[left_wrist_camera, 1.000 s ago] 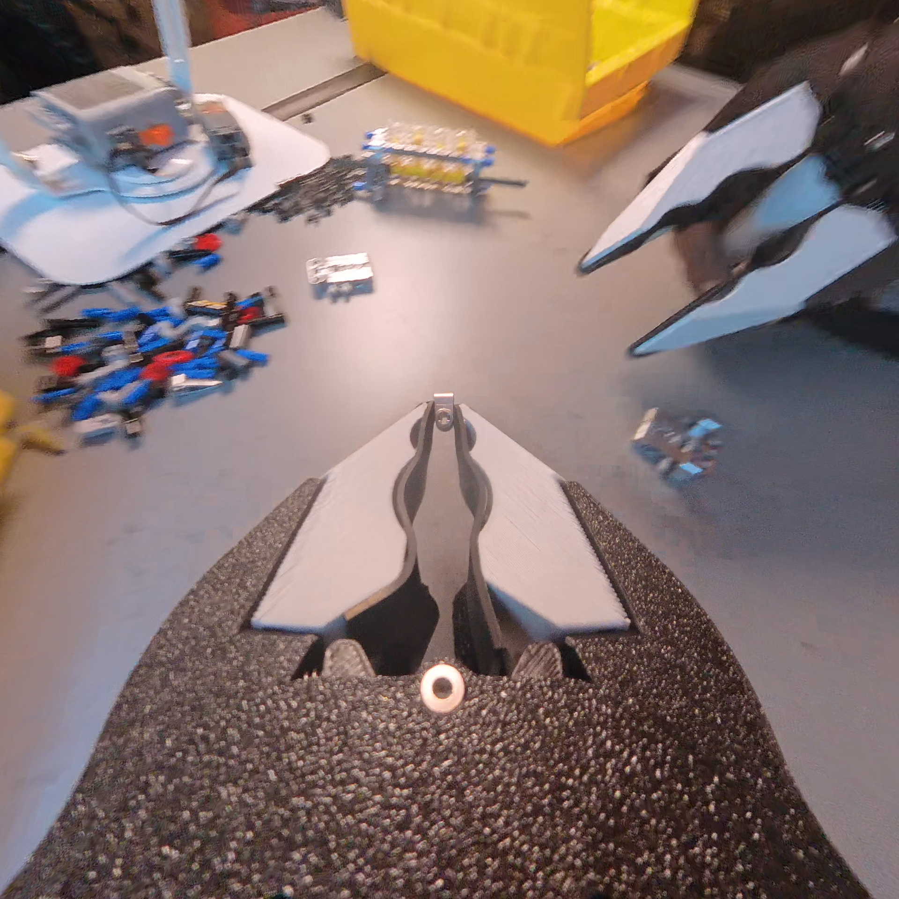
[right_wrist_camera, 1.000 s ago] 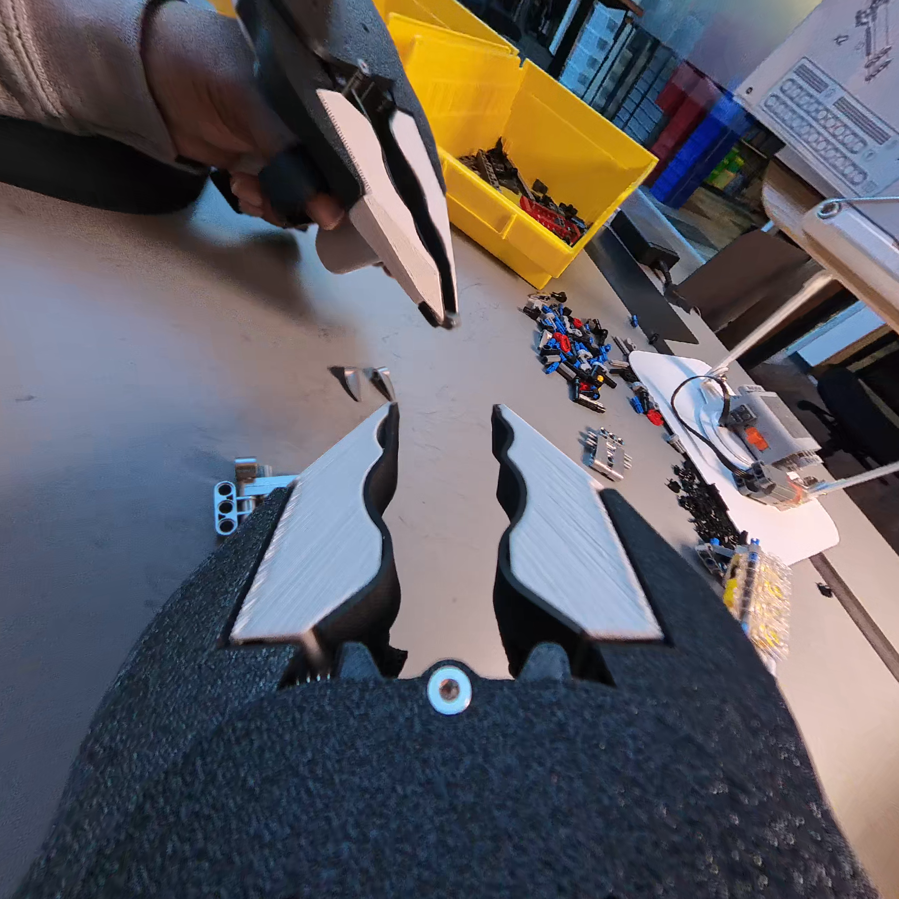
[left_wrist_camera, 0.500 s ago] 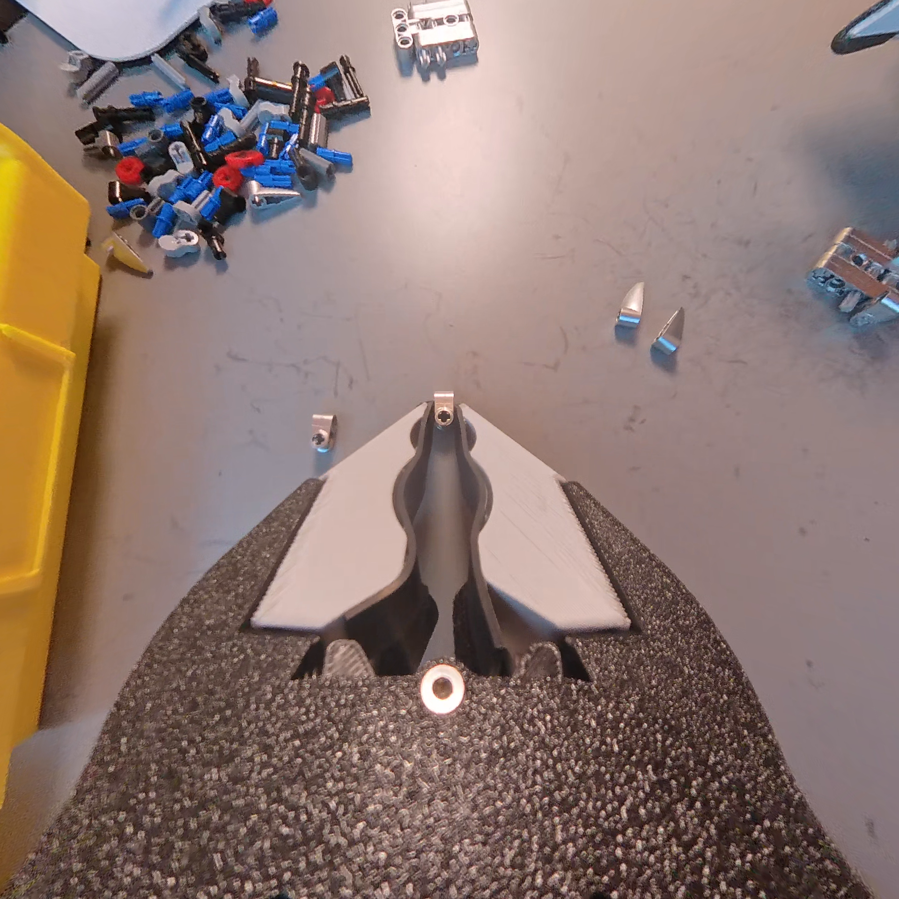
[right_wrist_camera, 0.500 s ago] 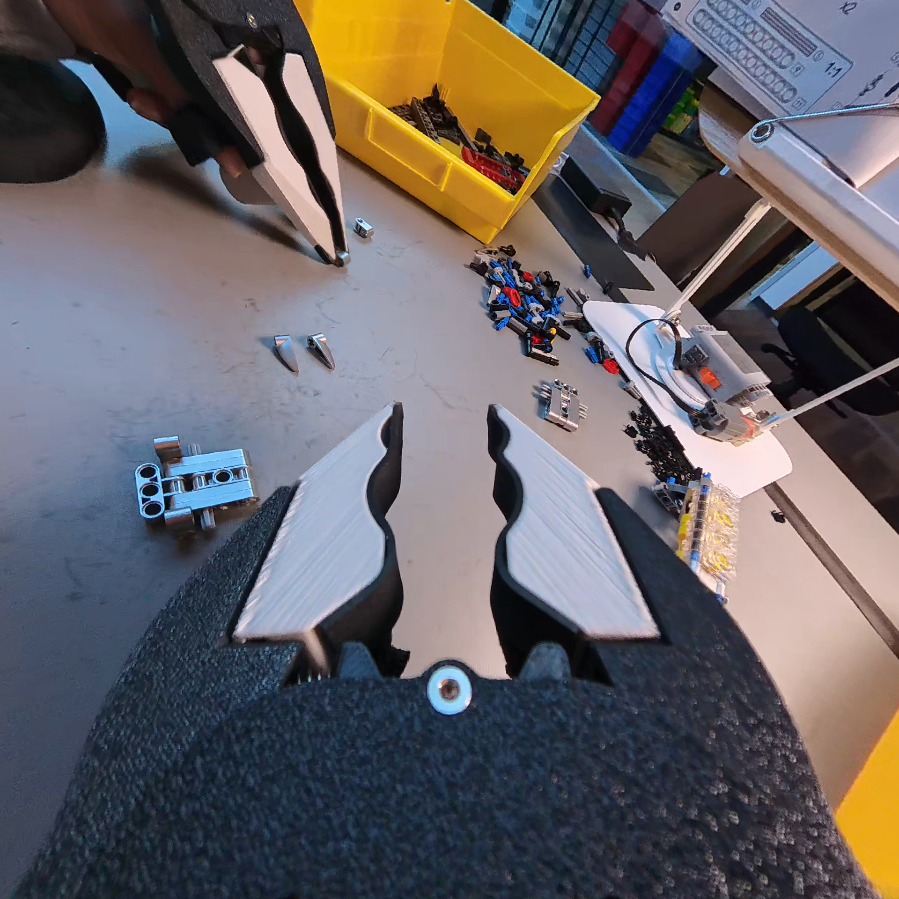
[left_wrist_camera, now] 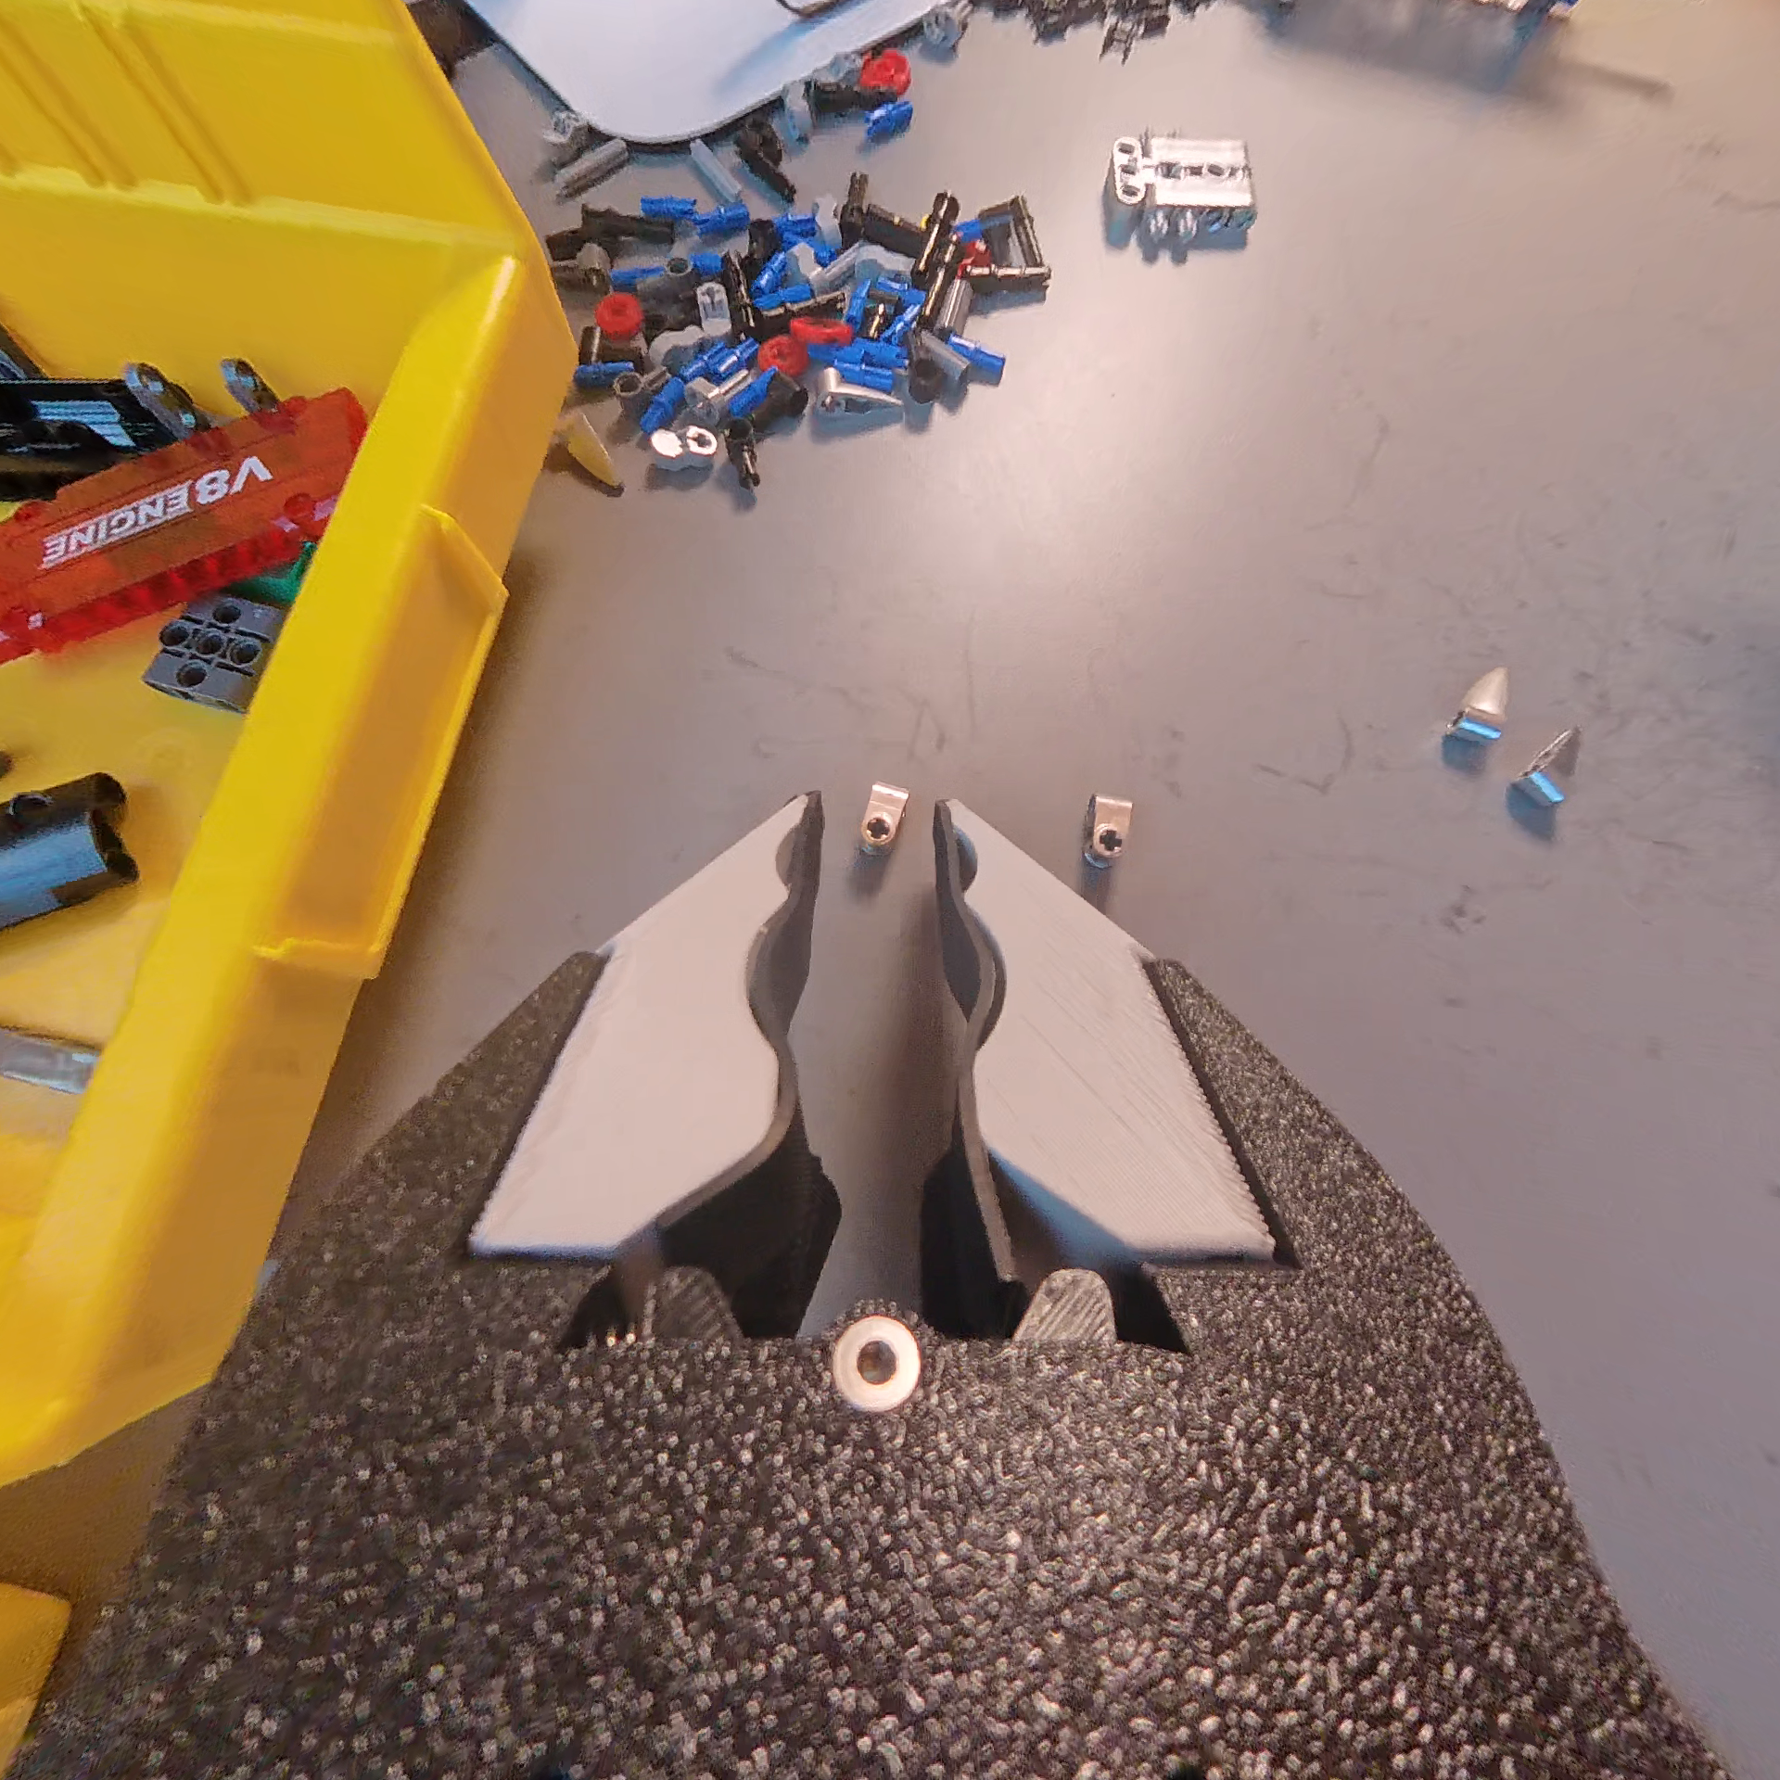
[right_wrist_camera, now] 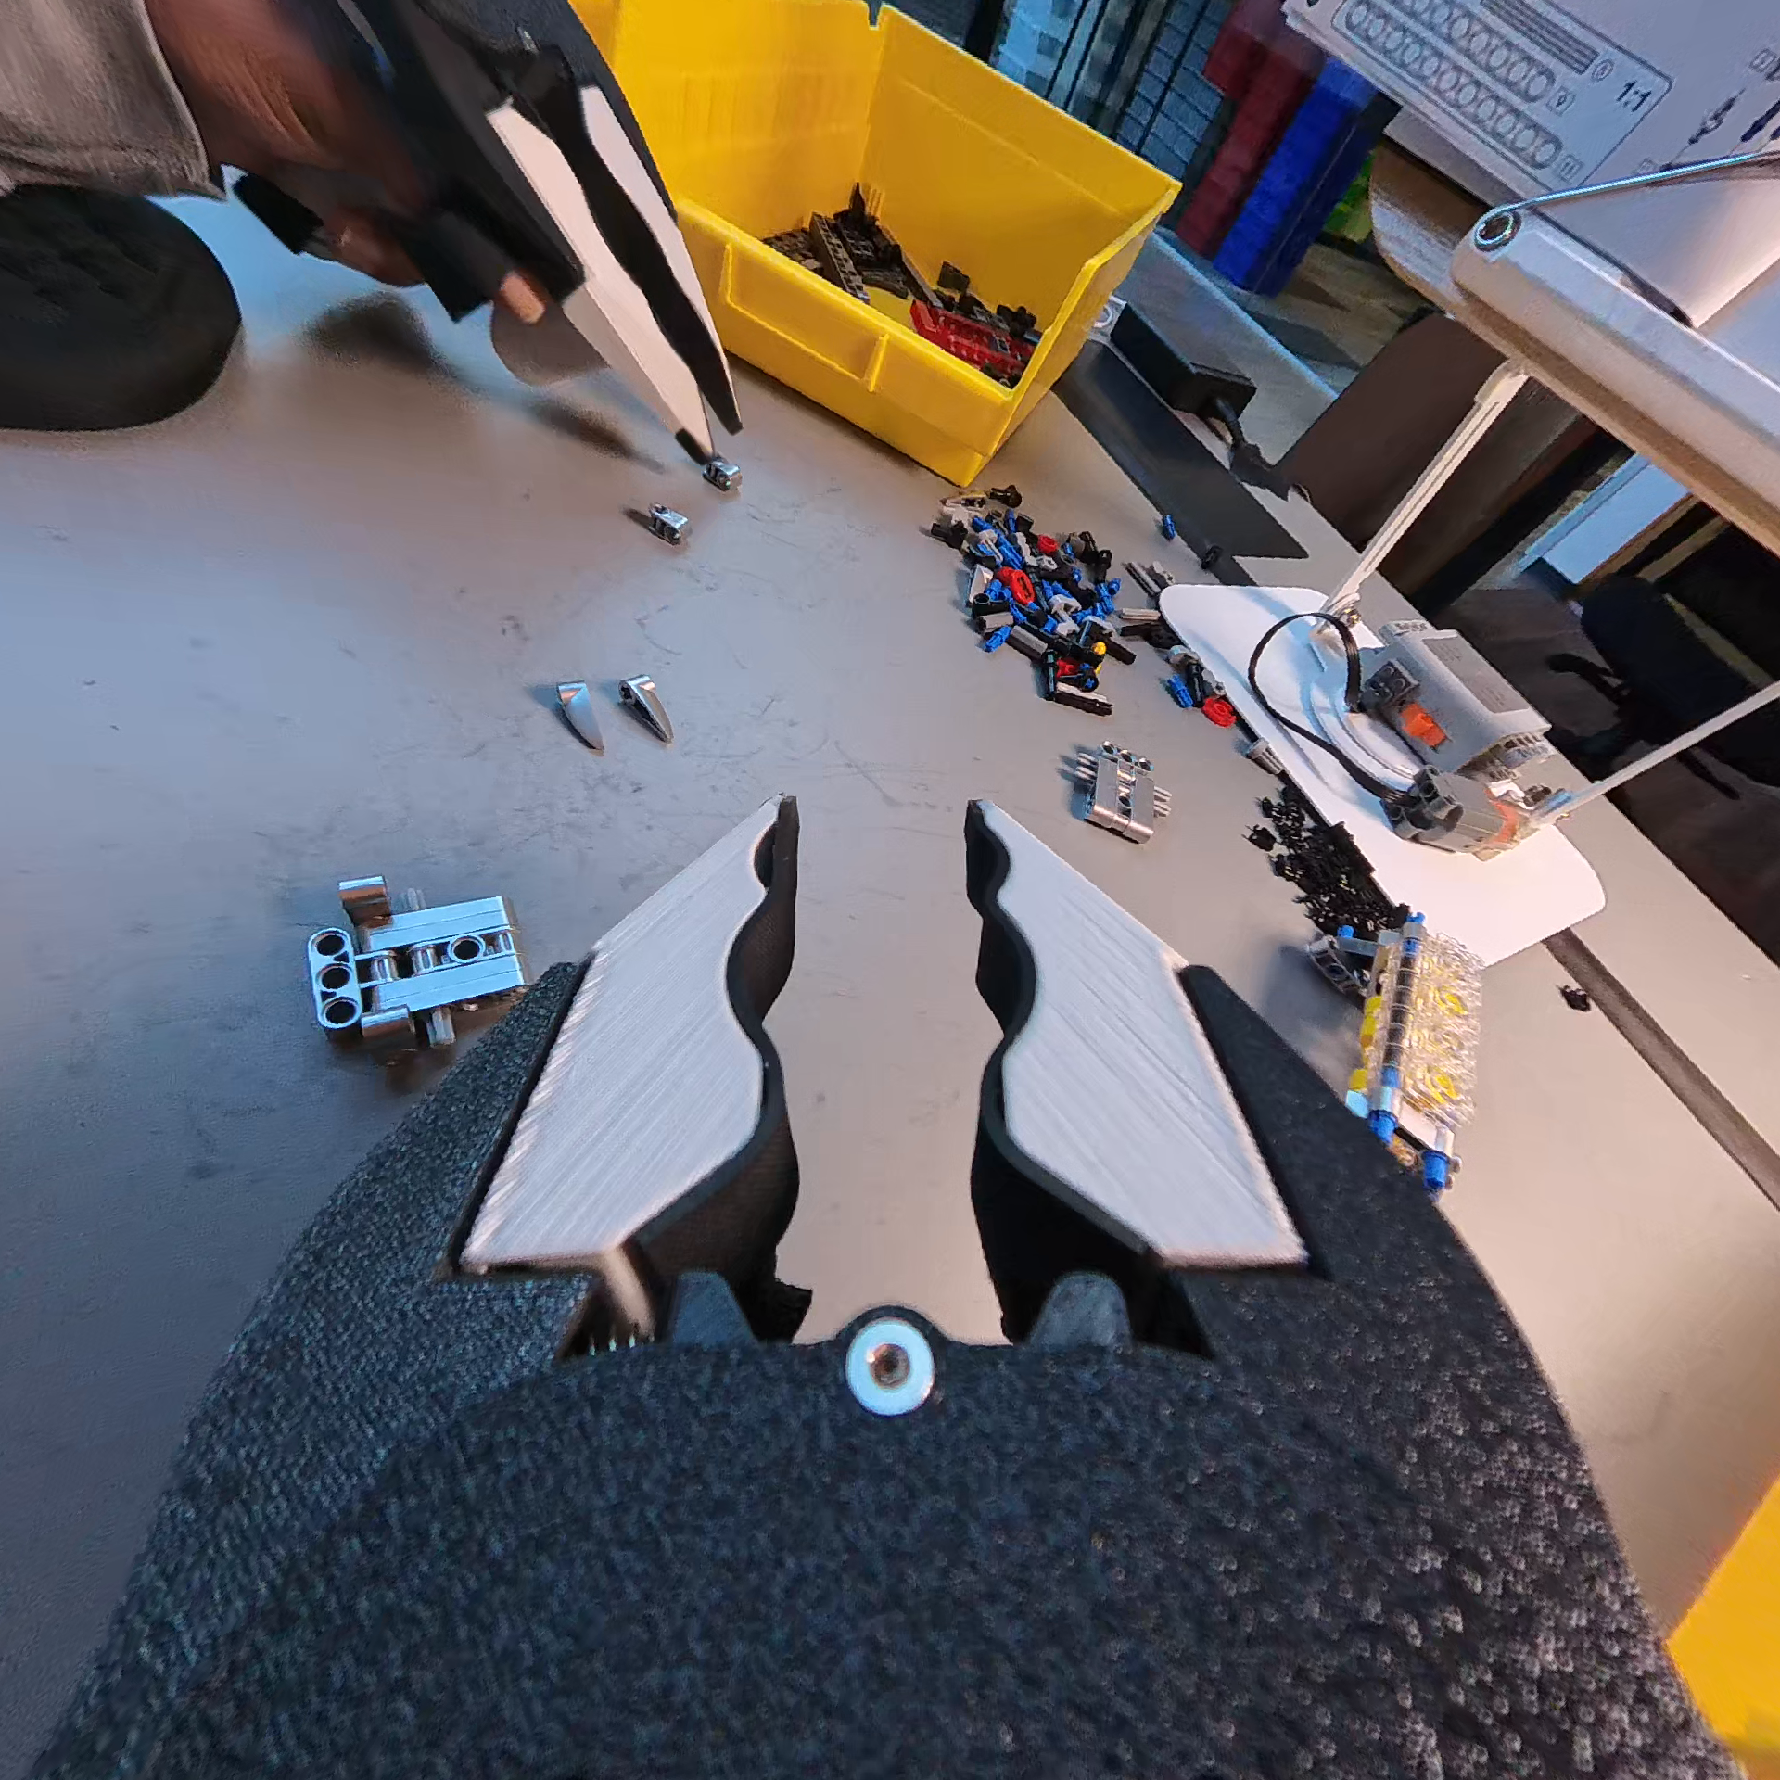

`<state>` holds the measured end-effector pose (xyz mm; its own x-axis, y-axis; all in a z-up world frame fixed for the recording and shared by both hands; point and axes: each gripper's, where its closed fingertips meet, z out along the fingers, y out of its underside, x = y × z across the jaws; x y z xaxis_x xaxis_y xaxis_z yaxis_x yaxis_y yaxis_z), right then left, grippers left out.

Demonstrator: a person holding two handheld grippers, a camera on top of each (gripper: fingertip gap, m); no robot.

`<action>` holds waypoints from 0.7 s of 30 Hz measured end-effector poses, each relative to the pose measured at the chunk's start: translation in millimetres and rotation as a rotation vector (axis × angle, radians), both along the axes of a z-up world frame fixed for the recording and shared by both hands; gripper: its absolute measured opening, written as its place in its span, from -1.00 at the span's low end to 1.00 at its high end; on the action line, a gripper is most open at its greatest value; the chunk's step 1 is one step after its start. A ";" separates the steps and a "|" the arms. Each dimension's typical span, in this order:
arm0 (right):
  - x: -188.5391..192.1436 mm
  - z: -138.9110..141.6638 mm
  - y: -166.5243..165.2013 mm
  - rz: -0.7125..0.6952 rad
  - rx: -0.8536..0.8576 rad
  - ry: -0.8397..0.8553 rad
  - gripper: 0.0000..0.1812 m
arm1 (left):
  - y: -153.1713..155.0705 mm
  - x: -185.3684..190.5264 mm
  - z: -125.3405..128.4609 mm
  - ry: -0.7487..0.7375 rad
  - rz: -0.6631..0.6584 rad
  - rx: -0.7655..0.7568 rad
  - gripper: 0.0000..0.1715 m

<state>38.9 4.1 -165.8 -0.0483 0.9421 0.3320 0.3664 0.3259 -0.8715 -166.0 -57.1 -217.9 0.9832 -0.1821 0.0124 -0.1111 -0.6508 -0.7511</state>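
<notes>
Left gripper (left_wrist_camera: 876, 814) open, jaws straddling small grey connector (left_wrist_camera: 880, 819) on surface (left_wrist_camera: 1252, 539), centre frame; right gripper (right_wrist_camera: 879, 814) open, empty, lower centre.

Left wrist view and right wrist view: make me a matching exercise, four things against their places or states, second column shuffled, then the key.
Things
1. left gripper
2. right gripper
3. small grey connector
4. red transparent block

Places or states
A. inside the yellow bin
B. open, empty, a silver beam assembly on the table by its left finger
C. on the table, lying between two fingertips
D. open, tips either side of a small part

Pairs: 1-D, 2-B, 3-C, 4-A
</notes>
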 end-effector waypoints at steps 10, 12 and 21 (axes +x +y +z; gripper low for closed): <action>-2.2 -5.1 -2.8 0.009 0.006 -0.026 -0.63 | -1.2 108.9 18.3 -0.065 -0.398 0.097 -0.79; -2.1 -5.4 -2.1 0.006 0.008 -0.028 -0.63 | -1.4 124.7 5.4 -0.035 -0.444 0.047 -0.81; -1.8 -10.1 -5.0 0.020 0.034 -0.052 -0.64 | 2.3 135.4 -11.2 -0.018 -0.455 -0.034 -0.92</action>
